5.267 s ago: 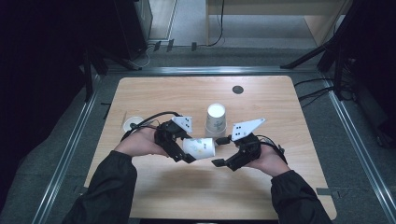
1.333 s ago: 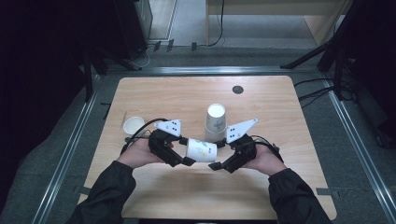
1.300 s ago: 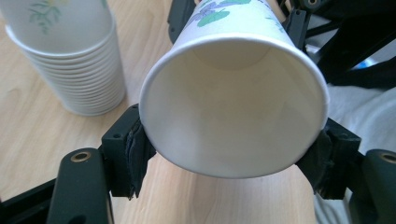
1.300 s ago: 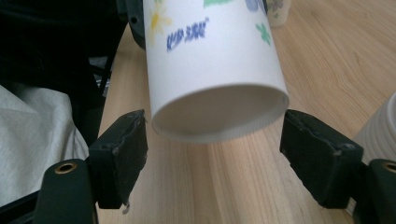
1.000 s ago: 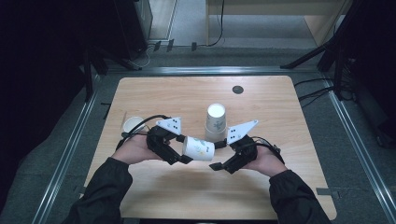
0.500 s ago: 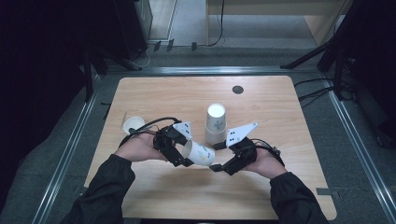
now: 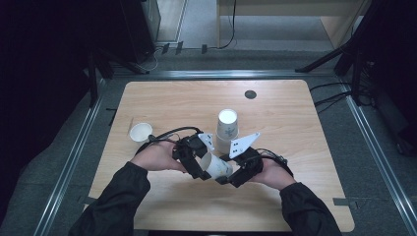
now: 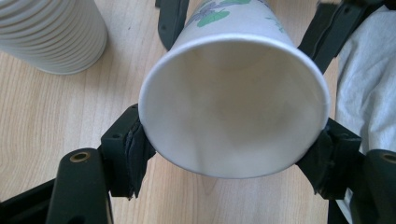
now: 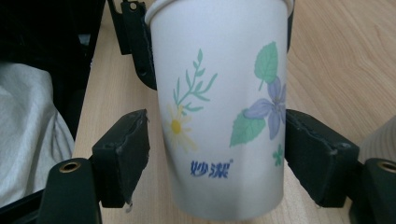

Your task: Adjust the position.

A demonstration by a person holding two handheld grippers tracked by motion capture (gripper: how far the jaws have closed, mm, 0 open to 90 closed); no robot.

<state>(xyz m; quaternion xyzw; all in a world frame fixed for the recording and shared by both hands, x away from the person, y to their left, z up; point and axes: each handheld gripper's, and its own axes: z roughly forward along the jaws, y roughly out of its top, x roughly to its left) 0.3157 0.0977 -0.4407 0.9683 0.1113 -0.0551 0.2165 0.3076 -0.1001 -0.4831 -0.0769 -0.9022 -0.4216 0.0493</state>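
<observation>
Since half a second ago the two grippers have swung a little, so the white paper cup with a printed flower pattern (image 7: 216, 166) they share now lies tilted with its base toward 4 o'clock and its open mouth toward 10 o'clock; both hands have stayed close together at the near middle of the table.

The left gripper (image 7: 193, 156) is closed on the cup at its mouth end: in the left gripper view the two black jaws press the rim from either side, and the round white rim (image 8: 233, 105) is squeezed slightly out of true at its lower edge. The right gripper (image 7: 240, 169) stands closed on the cup's lower body; in the right gripper view its jaws sit at 3 and 9 o'clock of the cup wall (image 9: 224, 116), the right pad touching, the left pad just beside the paper with a thin gap showing, so a firm hold cannot be told for certain.

Just beyond the grippers, at 12 o'clock from them, stands an upside-down stack of white paper cups (image 7: 227, 129). Well apart at 10 o'clock a single small white paper cup (image 7: 141, 132) lies on its side on the light wooden table (image 7: 295, 128). A small dark round disc (image 7: 251, 94) sits near the far edge.
</observation>
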